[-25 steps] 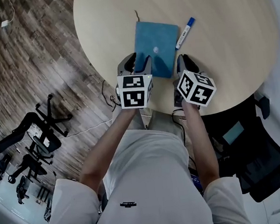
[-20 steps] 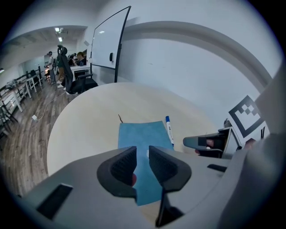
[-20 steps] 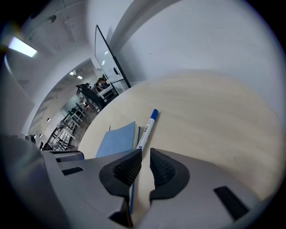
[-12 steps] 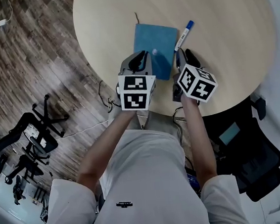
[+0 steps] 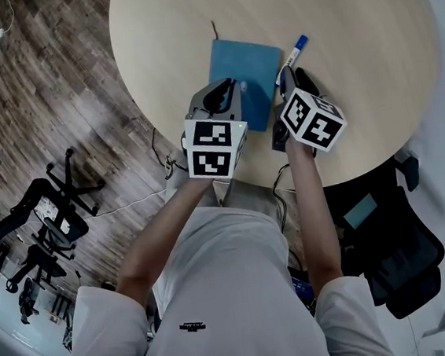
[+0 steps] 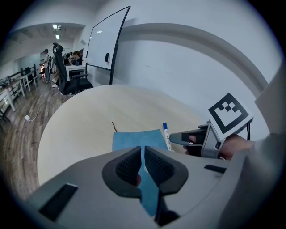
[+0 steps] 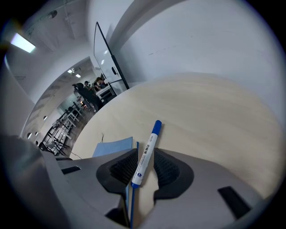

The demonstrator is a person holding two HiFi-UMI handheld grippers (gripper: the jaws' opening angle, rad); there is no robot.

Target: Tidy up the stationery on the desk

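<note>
notebook lying on worktop, near edge being clenched by left gripper jaws | marker lying just right of notebook, sitting between right gripper jaws | those jaws just been opening, released, not pressing it

One blue notebook, one marker, one round table.
</note>
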